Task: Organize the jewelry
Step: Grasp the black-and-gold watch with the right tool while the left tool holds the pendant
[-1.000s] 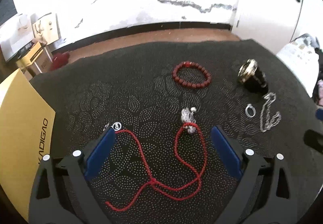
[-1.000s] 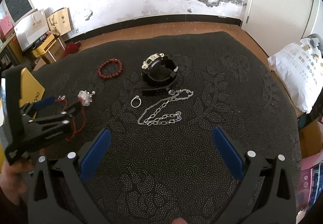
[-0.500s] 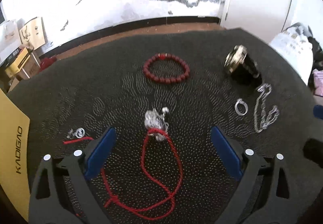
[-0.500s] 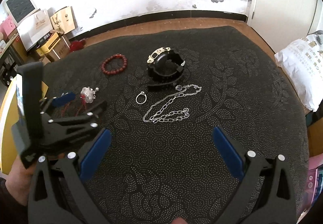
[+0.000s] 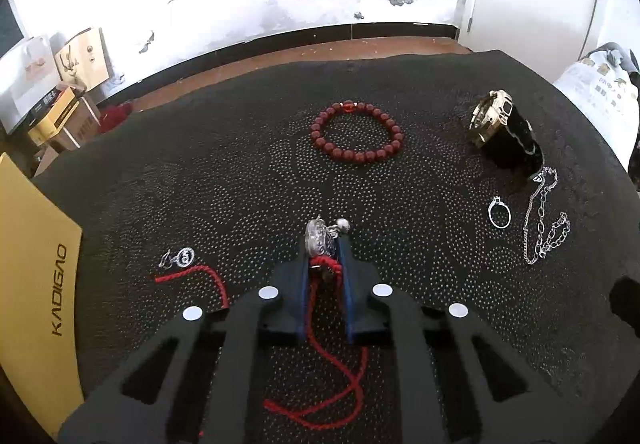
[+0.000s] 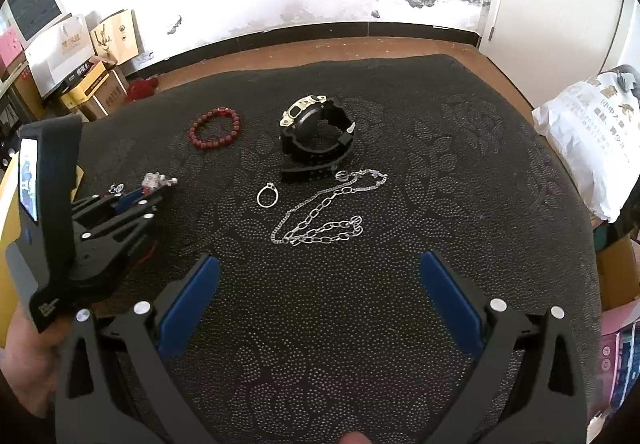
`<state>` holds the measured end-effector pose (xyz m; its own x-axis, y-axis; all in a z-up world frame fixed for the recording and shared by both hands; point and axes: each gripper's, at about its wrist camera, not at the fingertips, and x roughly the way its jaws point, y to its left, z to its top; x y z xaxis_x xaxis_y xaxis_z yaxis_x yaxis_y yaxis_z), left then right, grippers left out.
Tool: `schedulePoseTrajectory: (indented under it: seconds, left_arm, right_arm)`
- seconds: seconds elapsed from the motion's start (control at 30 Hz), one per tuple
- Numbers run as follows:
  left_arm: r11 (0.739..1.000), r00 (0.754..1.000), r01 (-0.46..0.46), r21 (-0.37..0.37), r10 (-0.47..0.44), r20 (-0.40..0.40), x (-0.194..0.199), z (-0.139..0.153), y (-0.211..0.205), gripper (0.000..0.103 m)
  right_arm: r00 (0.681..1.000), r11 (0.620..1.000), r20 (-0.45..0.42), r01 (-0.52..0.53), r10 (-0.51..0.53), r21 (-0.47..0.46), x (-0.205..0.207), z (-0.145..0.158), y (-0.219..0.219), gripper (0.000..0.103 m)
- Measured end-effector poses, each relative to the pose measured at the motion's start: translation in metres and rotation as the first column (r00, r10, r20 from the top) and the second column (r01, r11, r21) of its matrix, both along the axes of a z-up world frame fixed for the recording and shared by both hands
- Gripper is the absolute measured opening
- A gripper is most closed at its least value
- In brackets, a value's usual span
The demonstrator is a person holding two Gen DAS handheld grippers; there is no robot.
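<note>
**A thin grip on the red cord necklace**

Our left gripper [image 5: 325, 262] has its jaws nearly closed on the red cord necklace [image 5: 320, 328] just below its silver pendant [image 5: 319, 240], which rests on the dark patterned cloth [image 5: 240, 172]. The cord trails loose beneath us, so lifting could snag it or let the pendant slip out. Our right gripper [image 6: 318, 284] hangs wide open and empty, near the silver chain [image 6: 320, 220] and ring [image 6: 268, 197].
</note>
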<state>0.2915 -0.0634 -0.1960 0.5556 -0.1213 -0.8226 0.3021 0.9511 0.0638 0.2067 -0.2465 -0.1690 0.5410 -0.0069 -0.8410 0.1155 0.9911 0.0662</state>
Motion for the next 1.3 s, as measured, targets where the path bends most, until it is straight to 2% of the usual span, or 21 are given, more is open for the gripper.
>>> schedulePoseTrajectory:
  seconds: [0.1, 0.3, 0.5, 0.6, 0.77, 0.87, 1.0, 1.3]
  left_arm:
    - [0.999, 1.0, 0.0, 0.037, -0.001, 0.026, -0.008, 0.011, 0.0, 0.01]
    - [1.0, 0.997, -0.022, 0.011, 0.021, 0.077, -0.034, 0.06, 0.014, 0.01]
    - [1.0, 0.997, -0.008, -0.025, 0.01, 0.072, -0.064, 0.086, 0.038, 0.01]
    - [0.999, 0.999, 0.001, -0.041, 0.001, 0.039, -0.07, 0.083, 0.046, 0.01]
    - [0.998, 1.0, -0.004, -0.056, 0.005, 0.012, -0.072, 0.079, 0.054, 0.01]
    - [0.998, 1.0, -0.019, -0.061, 0.019, 0.001, -0.069, 0.076, 0.059, 0.01]
    - [0.997, 0.999, -0.045, -0.06, 0.045, -0.003, -0.065, 0.073, 0.066, 0.01]
    - [0.997, 0.999, -0.054, -0.06, 0.053, -0.012, -0.061, 0.069, 0.064, 0.01]
  right_arm:
    - [1.0, 1.0, -0.016, -0.008, 0.009, 0.019, 0.002, -0.003, -0.005, 0.097]
    - [0.998, 0.999, -0.043, -0.034, 0.035, 0.031, 0.004, -0.015, -0.019, 0.097]
    - [0.997, 0.999, -0.057, -0.041, 0.043, 0.03, 0.009, -0.027, -0.033, 0.097]
    - [0.998, 0.998, -0.057, -0.01, 0.014, 0.065, 0.022, -0.032, -0.043, 0.097]
    - [0.999, 0.999, -0.04, -0.034, 0.033, -0.025, 0.052, -0.027, -0.026, 0.097]
    - [0.998, 0.998, -0.035, -0.056, 0.055, -0.018, 0.062, -0.024, -0.009, 0.097]
    - [0.997, 0.993, -0.035, -0.077, 0.074, -0.086, 0.081, -0.026, 0.008, 0.097]
    - [0.997, 0.995, -0.067, -0.04, 0.034, -0.087, 0.122, -0.04, -0.001, 0.097]
